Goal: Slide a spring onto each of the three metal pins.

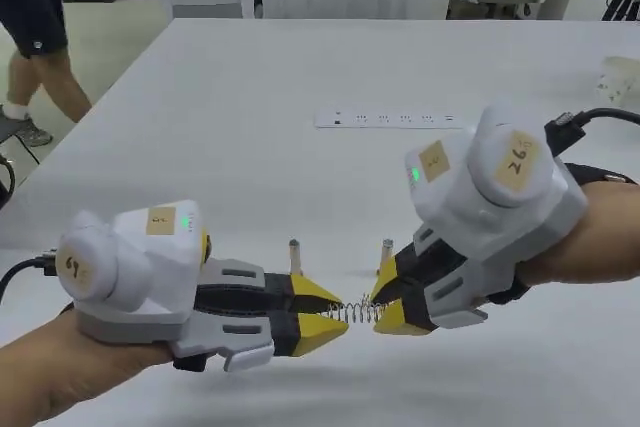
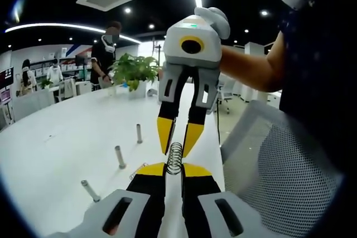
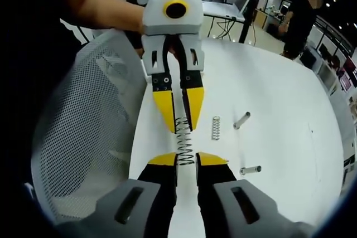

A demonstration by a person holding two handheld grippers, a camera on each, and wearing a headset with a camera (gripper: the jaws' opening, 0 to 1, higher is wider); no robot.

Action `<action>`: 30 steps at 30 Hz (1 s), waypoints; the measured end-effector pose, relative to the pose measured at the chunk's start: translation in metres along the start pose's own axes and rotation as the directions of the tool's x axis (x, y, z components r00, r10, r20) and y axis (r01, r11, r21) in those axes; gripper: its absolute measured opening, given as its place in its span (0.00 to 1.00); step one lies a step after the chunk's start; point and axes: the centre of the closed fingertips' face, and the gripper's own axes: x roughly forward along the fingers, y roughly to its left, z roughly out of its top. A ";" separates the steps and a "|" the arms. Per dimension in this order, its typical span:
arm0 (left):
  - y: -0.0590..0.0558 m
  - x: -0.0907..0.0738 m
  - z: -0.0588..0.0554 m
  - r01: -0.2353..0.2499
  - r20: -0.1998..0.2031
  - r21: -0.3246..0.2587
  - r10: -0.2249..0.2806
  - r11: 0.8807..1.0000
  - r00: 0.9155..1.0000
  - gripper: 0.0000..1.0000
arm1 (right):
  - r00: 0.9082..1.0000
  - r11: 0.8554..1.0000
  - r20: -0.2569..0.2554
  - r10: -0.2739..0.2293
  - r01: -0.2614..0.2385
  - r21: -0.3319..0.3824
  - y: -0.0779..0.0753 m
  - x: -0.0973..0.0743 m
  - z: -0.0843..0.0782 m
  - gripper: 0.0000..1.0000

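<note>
One spring (image 1: pixel 358 311): thin steel coil, off the desk (image 1: pixel 300 87), roughly horizontal, spanning the gap between the grippers. One end is pinched in the left gripper (image 1: pixel 338 315) fingers, the other in the right gripper (image 1: pixel 381 311) fingers. Second spring (image 3: pixel 216 128): same type, lies flat and loose on the white desk, near the pins. Three short grey metal pins stand upright in a row on the desk: near pin (image 2: pixel 89 190), middle pin (image 2: pixel 120 156), far pin (image 2: pixel 139 132). All three are bare.
</note>
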 end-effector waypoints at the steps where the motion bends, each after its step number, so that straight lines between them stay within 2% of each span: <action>1: -0.001 0.000 0.001 0.002 0.002 -0.001 -0.002 1.000 1.000 0.02 | 1.000 1.000 0.002 0.001 -0.001 0.002 0.000 0.000 0.000 0.11; 8: -0.002 0.000 0.006 0.004 0.015 0.009 -0.004 1.000 1.000 0.02 | 1.000 1.000 0.000 0.007 -0.007 0.021 0.001 0.004 -0.006 0.12; 14: -0.001 0.000 0.009 -0.002 0.031 0.005 0.002 1.000 1.000 0.02 | 1.000 0.999 0.023 0.003 -0.004 0.036 0.000 0.003 -0.005 0.09; 30: 0.001 0.000 0.001 -0.007 0.010 0.006 0.007 1.000 1.000 0.02 | 0.998 0.999 0.066 -0.005 0.002 0.042 -0.001 -0.007 0.011 0.09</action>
